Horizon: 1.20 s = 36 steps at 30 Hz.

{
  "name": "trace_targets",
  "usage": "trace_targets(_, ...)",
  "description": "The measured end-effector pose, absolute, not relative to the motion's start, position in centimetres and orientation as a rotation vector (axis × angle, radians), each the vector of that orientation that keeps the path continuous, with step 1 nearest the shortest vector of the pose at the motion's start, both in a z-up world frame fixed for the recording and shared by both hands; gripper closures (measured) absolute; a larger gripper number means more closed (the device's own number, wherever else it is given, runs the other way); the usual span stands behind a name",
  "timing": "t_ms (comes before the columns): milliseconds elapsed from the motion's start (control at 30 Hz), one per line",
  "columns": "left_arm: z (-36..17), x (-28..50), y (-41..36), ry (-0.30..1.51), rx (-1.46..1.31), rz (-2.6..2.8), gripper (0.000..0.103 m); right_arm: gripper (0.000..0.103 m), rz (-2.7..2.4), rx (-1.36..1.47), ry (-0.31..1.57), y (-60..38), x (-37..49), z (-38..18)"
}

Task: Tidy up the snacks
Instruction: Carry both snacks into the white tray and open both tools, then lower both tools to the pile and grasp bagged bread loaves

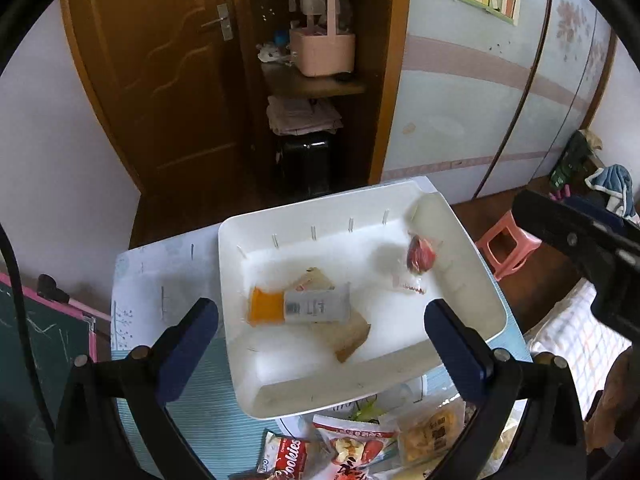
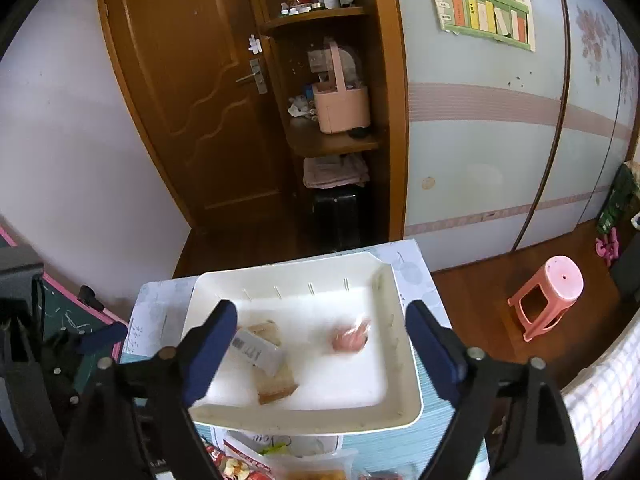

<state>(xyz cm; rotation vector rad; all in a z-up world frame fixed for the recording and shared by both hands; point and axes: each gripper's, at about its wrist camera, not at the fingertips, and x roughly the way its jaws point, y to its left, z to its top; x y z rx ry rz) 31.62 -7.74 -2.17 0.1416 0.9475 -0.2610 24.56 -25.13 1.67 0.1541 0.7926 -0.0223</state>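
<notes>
Above tray (image 1: 472, 280), fingers (image 1: 192, 344) spread, empty.

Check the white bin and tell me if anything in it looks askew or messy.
In the white bin, the orange-and-grey packet lies crosswise on top of a brown-wrapped snack, overlapping rather than side by side. A pink wrapped sweet sits alone near the right wall. Nothing looks spilled or torn.

A home bedroom is indicated: a wooden door (image 2: 192, 96), toiletry-laden shelves (image 2: 316, 16), a sliding wardrobe (image 2: 480, 140), a pink plastic stool (image 2: 548, 296) and checked bedding (image 2: 604, 412) are seen.
</notes>
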Motion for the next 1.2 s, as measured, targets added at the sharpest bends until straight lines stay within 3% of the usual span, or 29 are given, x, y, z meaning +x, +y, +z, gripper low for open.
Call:
trace_targets(467, 0.5, 28.2, -6.3, 0.879, 0.113, -0.239, 0.001, 0.014, 0.011, 0.155, 0.807, -24.3, 22.0, 2.1)
trace_targets(900, 4.6, 20.7, -4.1, 0.753, 0.137, -0.229, 0.001, 0.014, 0.053, 0.162, 0.760, -22.9, 16.2, 5.3)
trace_targets(1200, 6.2, 15.3, -3.0, 0.770, 0.162, -0.244, 0.001, 0.014, 0.049, 0.126, 0.742, -22.0, 11.4, 6.5)
